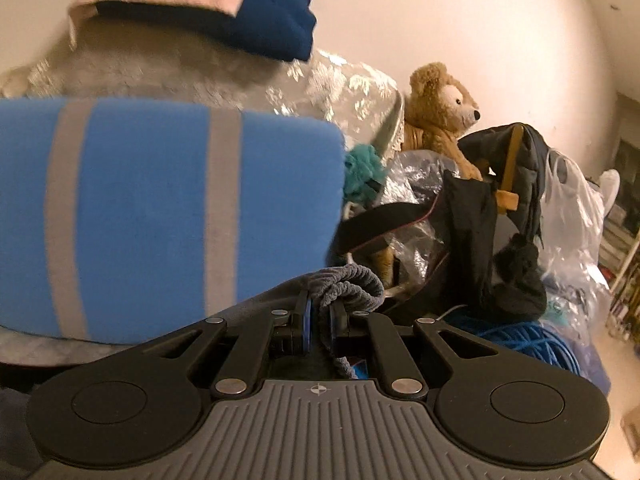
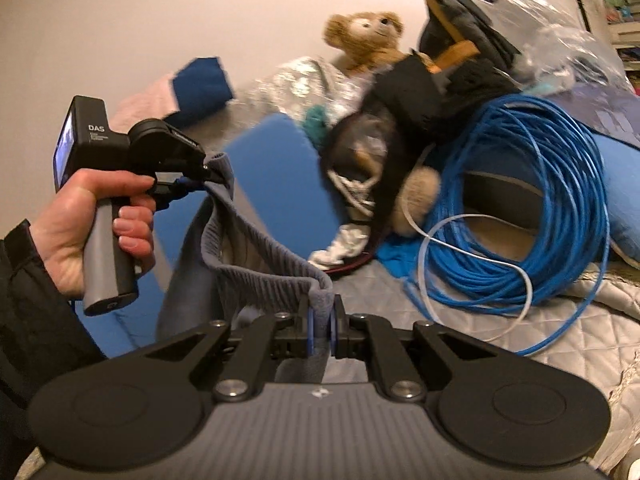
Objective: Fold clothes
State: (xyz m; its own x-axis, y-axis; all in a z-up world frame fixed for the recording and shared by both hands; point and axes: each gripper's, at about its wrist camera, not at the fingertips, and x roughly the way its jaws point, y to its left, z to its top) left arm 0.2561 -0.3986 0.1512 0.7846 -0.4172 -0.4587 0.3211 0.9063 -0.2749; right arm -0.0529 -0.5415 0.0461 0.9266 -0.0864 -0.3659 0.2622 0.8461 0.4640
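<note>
A grey garment with a ribbed waistband (image 2: 260,264) is stretched between both grippers above the bed. In the right wrist view my right gripper (image 2: 322,326) is shut on one end of the band. A hand (image 2: 92,216) holds my left gripper (image 2: 206,176) at the left, and it is shut on the other end. In the left wrist view the left gripper (image 1: 320,320) pinches the bunched ribbed band (image 1: 352,280) between its blue pads. The rest of the garment hangs below and is mostly hidden.
A blue pillow with grey stripes (image 1: 160,216) lies close on the left. A coil of blue cable (image 2: 520,208), a teddy bear (image 1: 440,112), black clothes on a wooden hanger (image 1: 500,200) and plastic bags (image 1: 572,208) crowd the quilted bed cover (image 2: 520,340). Folded pink and dark blue clothes (image 1: 200,0) sit behind.
</note>
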